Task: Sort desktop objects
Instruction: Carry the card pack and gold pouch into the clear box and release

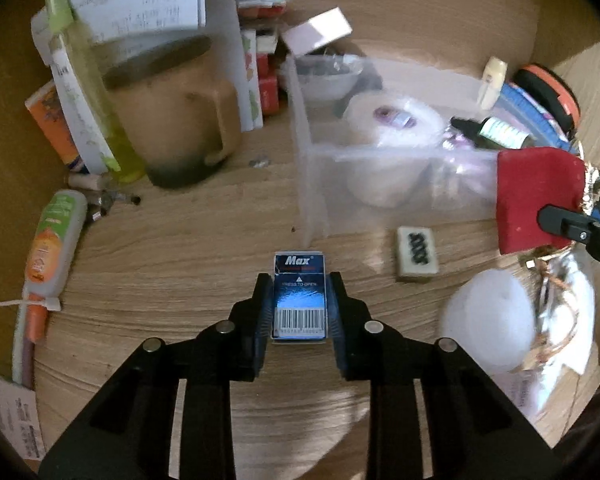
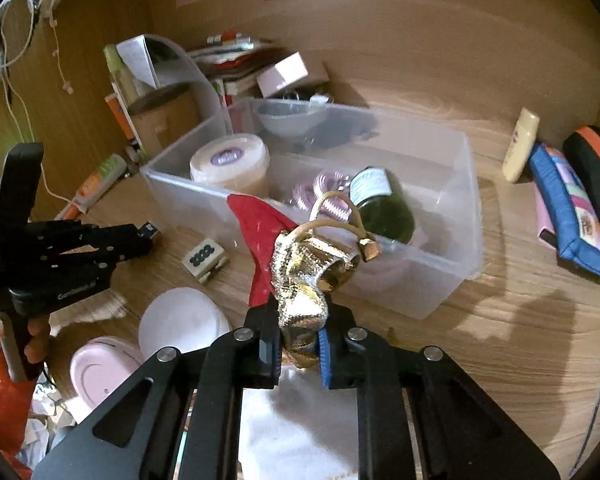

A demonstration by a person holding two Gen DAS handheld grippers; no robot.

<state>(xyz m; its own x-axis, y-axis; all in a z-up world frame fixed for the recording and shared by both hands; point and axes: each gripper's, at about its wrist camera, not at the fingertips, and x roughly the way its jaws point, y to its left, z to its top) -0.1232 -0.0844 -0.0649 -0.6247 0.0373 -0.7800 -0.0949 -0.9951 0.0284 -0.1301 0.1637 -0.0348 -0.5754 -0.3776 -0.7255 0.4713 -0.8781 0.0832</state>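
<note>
Left wrist view, nearest the lens: left gripper, jaws closed onto the long sides of a small blue box printed "Max" with a barcode. The box sits flat on the wooden worktop; its near end is cut off behind the jaw linkage.

Right wrist view, nearest the lens: right gripper, jaws nearly together, pinching a gold foil pouch with a tan cord loop. A piece of red cloth hangs beside the pouch and touches it; whether it is attached cannot be told. The pouch's lower end is hidden between the jaws. It is held in front of the near wall of the clear plastic bin, apparently clear of the worktop.

In the bin: white round tub, dark green bottle lying on its side, pink coiled ties seen only through the wall, blurred.

Loose on the worktop: a domino-like tile between the blue box and the red cloth; a white round puff partly hidden behind the right gripper; a pink lid cut off by the linkage.

Left edge of the right wrist view: a hand on the left gripper's handle, orange sleeve below it.

Rear clutter is blurred; labels unreadable.
</note>
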